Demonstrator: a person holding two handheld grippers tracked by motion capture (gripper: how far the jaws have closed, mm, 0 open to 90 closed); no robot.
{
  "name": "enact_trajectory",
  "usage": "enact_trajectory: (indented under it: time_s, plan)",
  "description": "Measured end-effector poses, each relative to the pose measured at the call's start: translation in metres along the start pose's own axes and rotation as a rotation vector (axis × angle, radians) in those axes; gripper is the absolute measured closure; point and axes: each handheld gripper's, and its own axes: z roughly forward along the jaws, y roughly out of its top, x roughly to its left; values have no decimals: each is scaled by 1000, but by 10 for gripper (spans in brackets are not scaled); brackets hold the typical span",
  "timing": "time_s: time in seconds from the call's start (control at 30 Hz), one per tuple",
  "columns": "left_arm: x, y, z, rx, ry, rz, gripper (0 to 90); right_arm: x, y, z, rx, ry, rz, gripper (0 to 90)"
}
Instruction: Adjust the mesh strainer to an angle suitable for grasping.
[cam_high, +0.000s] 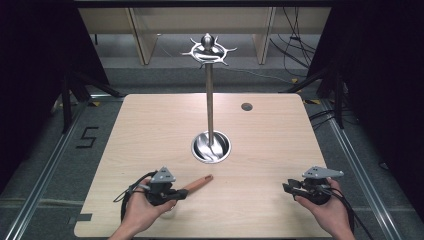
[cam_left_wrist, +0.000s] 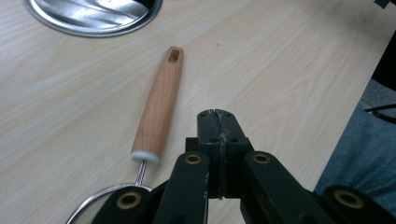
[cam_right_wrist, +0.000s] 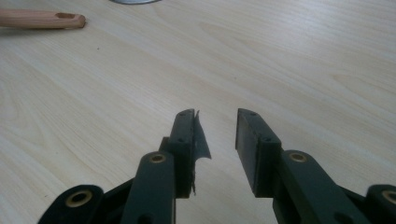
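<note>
A utensil with a wooden handle (cam_high: 199, 182) (cam_left_wrist: 159, 102) lies on the table, its hanging hole pointing toward the stand. A thin wire hoop (cam_left_wrist: 91, 200) continues from its near end. My left gripper (cam_high: 179, 194) (cam_left_wrist: 218, 115) rests just right of the handle, jaws shut together with nothing between them. My right gripper (cam_high: 286, 188) (cam_right_wrist: 215, 117) sits at the front right of the table, its jaws apart and empty. The handle's tip (cam_right_wrist: 44, 19) shows far off to its left.
A tall metal stand (cam_high: 209, 100) rises from a round steel base (cam_high: 211, 147) (cam_left_wrist: 93, 18) in the table's middle, with a crown of hooks (cam_high: 208, 50) on top. A small dark hole (cam_high: 246, 106) marks the table's far right. Cables trail on the floor behind.
</note>
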Motion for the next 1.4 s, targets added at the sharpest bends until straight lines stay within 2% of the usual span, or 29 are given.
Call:
enact_trajectory:
  time_s: [0.03,0.07,0.13,0.17,0.2,0.23,0.27,0.33,0.37,0.4,0.53,0.57,0.6,0.67,0.73,0.77,0.8,0.83,0.9,0.97,1.0,1.07,1.1,1.13,1.27,1.3,1.33,1.37,1.4]
  plan:
    - [-3,5,7,13,1,11,893,1,-1,1,-1,7,24,683]
    - [-5,8,11,27,-1,-3,893,-1,0,2,-5,7,-2,683]
    - [-5,16,22,83,-3,38,894,-1,0,2,-4,8,-3,683]
    - [-5,19,25,89,3,41,894,0,-1,2,-3,6,6,683]
    - [-4,23,27,145,4,65,893,0,0,2,-2,4,3,683]
    - [-3,28,32,163,8,82,893,0,0,1,-5,0,-4,682]
    - [-4,30,35,152,14,62,893,0,0,2,-6,1,-2,682]
    - [-5,35,42,174,25,47,894,-1,-1,3,-16,5,-4,680]
    - [-3,38,44,213,11,76,895,-1,-1,3,-13,4,-2,679]
    - [-3,39,48,229,13,69,895,-1,-1,2,-6,5,1,678]
    - [-3,41,61,253,18,35,896,-1,-1,2,-3,9,2,676]
    - [-3,42,63,256,20,38,895,-3,0,2,-9,-1,-28,676]
    - [-2,43,64,260,30,38,895,-1,-1,3,-4,10,-3,675]
    - [0,45,69,264,54,48,895,-1,0,3,4,7,-1,674]
    - [2,47,72,273,69,37,895,-1,-1,4,-5,10,5,673]
    - [4,47,73,267,64,27,895,-1,-1,4,-4,9,2,672]
    - [4,48,74,268,65,-15,895,-1,-1,3,-4,10,3,671]
    - [8,49,75,276,77,-2,895,-1,-1,3,-5,11,3,671]
    - [12,51,76,279,87,-14,895,1,0,2,0,14,9,671]
    - [13,51,78,277,88,-53,895,-2,-1,5,-17,14,-25,671]
    - [16,52,79,283,90,-39,895,-1,-1,5,-10,15,-21,671]
    - [17,53,80,279,90,-46,895,-5,0,5,-8,1,-57,670]
    - [16,54,80,275,92,-30,895,-4,0,5,-3,2,-45,670]
    - [13,55,80,275,99,-23,895,-1,0,4,13,12,-1,670]
    - [1,54,86,286,68,-1,895,-1,0,3,13,13,-1,669]
    - [-2,53,89,286,72,-18,895,-1,0,3,14,13,-1,669]
    - [0,53,90,308,87,26,895,-1,0,3,15,13,7,669]
    - [0,54,91,317,92,30,895,-1,0,3,15,13,7,669]
    - [0,54,92,320,97,14,895,-1,0,3,11,13,-4,668]
